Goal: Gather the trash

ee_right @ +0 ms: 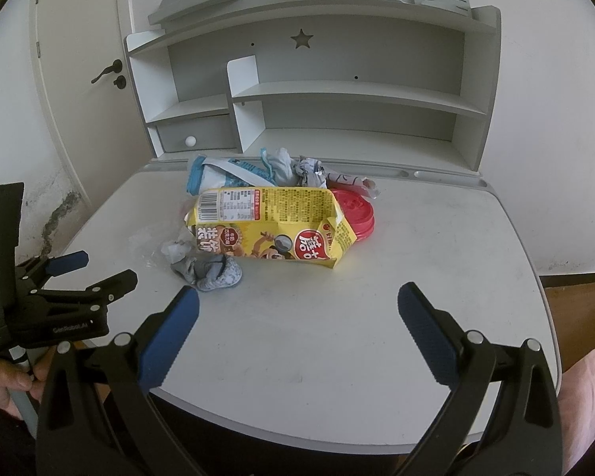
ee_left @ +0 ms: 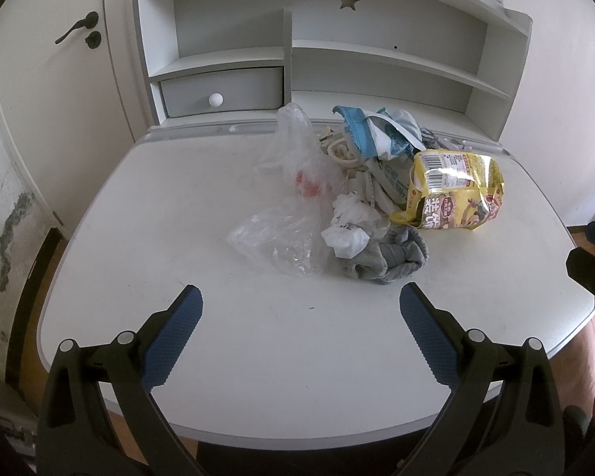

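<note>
A heap of trash lies in the middle of the white desk [ee_left: 258,357]. It holds a yellow snack bag [ee_left: 452,192] [ee_right: 273,224], clear plastic bags [ee_left: 281,238], crumpled white tissue [ee_left: 347,226], a grey sock [ee_left: 384,261] [ee_right: 210,271], a blue and white wrapper [ee_left: 377,135] [ee_right: 226,172] and a red lid [ee_right: 355,208]. My left gripper [ee_left: 300,305] is open and empty, hovering short of the heap. In the right wrist view it shows again as the left gripper [ee_right: 99,271] at the left edge. My right gripper [ee_right: 297,303] is open and empty, in front of the yellow bag.
A grey and white shelf unit [ee_left: 377,51] with a small drawer [ee_left: 222,93] stands at the desk's back. A door [ee_left: 51,79] is at the left. A hand [ee_right: 4,388] holds the left tool. The desk's front edge curves near the grippers.
</note>
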